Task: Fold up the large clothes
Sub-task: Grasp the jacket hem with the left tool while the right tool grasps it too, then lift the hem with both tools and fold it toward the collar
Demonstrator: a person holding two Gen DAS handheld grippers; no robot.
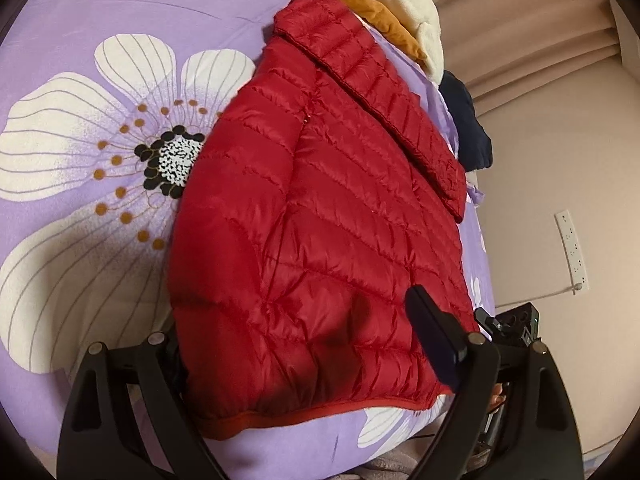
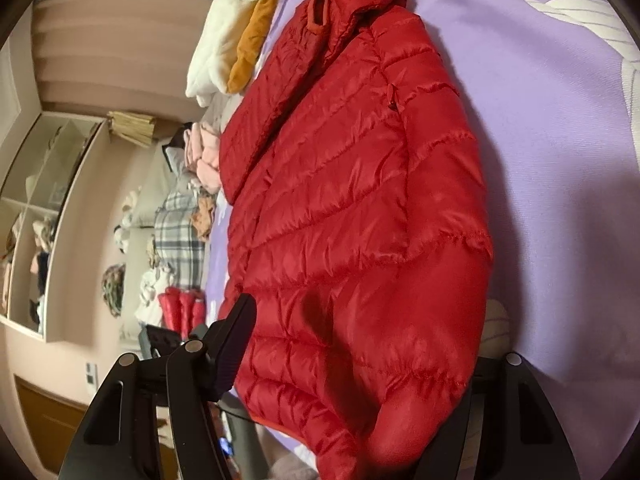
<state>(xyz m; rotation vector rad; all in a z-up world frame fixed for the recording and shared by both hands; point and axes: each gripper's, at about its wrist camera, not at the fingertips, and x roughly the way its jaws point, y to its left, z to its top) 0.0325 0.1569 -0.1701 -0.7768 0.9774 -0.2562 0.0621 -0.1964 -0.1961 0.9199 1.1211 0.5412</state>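
Purple bedding printed with big white flowers covers the bed point(image 1: 100, 32) where we are working, and the red puffer jacket point(image 1: 320, 208) lies flat across it, partly folded, its hem nearest us and its collar toward the far end. Beyond the collar sits a pile of cream and mustard clothes point(image 1: 392, 8).

Our left gripper point(image 1: 296, 344) hangs over the hem with its fingers wide apart, one on each side of the near left corner, pressing nothing. Our right gripper point(image 2: 360, 356) also stands apart, straddling the near right corner and the folded sleeve; we see no pad biting the cloth.

We judge the risks as follows. The shell looks slick and puffy, so a shallow pinch could catch only the top layer and let the lower layers slide out as we lift. Trapped air may make the fold spring open. The jacket sits near the bed's edge, so a careless drag could pull it off. Uneven lifting by our two hands would skew the fold.

We can read no brand, label or writing anywhere.
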